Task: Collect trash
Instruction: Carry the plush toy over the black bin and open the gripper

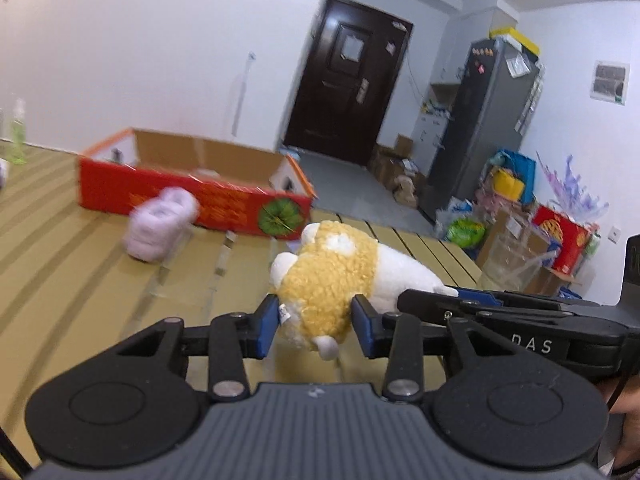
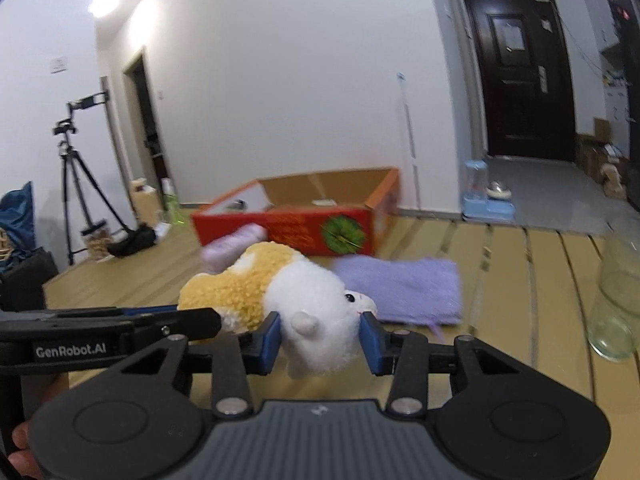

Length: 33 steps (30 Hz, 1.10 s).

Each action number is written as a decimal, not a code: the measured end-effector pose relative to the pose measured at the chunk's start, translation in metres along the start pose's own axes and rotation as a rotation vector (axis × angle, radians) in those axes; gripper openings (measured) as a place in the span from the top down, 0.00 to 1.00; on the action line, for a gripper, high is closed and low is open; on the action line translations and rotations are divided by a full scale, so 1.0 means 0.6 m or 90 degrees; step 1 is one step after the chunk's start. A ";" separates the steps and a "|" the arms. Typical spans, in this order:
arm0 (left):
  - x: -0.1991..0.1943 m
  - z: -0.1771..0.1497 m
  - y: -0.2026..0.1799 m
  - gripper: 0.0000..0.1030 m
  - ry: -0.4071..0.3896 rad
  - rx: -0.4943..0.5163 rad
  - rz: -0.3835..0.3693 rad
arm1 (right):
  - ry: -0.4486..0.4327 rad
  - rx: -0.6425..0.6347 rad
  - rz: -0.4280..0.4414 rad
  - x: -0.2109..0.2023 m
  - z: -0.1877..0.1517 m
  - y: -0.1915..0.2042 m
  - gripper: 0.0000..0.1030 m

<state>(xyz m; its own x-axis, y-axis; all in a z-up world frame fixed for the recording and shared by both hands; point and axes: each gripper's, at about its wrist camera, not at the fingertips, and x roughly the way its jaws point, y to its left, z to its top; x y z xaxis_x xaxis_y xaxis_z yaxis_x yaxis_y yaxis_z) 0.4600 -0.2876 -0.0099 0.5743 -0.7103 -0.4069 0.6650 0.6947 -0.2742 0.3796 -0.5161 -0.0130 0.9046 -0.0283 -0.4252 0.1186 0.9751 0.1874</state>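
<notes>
Plush toy pinched by both grippers above the tabletop

Plush toy (image 1: 332,276), a yellow-and-white woolly animal, sits between the two grippers, each pinching one end. The left gripper (image 1: 316,326) squeezes its blue pads into the yellow curly body, and the toy's white end points right toward the other tool. The right gripper (image 2: 320,338) clamps the white head, its pads pressed into the fluff on either side just below the toy's black eye; the yellow body trails left, where the left gripper's black fingers reach in. The toy is lifted slightly clear of the tan striped tabletop (image 1: 72,264).

Just beyond it on the right lies a flat purple cloth (image 2: 404,292). A rolled lilac bundle (image 1: 160,224) rests farther off to the left, close against the red cardboard box (image 1: 192,196), which stands open at the tabletop's far side. A clear glass jar (image 2: 614,308) stands near the right edge. A dark door (image 1: 348,80) is set in the far wall.
</notes>
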 end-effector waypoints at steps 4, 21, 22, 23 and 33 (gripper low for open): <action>-0.096 0.006 0.061 0.62 -0.035 -0.005 0.046 | -0.007 -0.033 0.055 0.005 0.023 0.085 0.60; -0.460 -0.126 0.466 0.62 -0.019 -0.213 0.313 | 0.159 -0.177 0.321 0.183 -0.066 0.654 0.60; -0.461 -0.134 0.486 0.62 -0.003 -0.233 0.308 | 0.177 -0.186 0.318 0.196 -0.077 0.672 0.60; -0.459 -0.144 0.504 0.62 0.011 -0.250 0.301 | 0.195 -0.191 0.313 0.209 -0.088 0.685 0.60; -0.362 -0.258 0.653 0.61 0.230 -0.425 0.307 | 0.387 -0.243 0.204 0.335 -0.233 0.748 0.63</action>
<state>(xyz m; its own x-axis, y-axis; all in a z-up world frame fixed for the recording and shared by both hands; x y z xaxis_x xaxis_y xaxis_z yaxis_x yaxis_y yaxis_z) 0.5218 0.1567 -0.1640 0.4585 -0.3234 -0.8278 -0.0909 0.9095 -0.4056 0.5571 -0.0532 -0.1383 0.4754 0.2846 -0.8324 -0.3590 0.9266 0.1118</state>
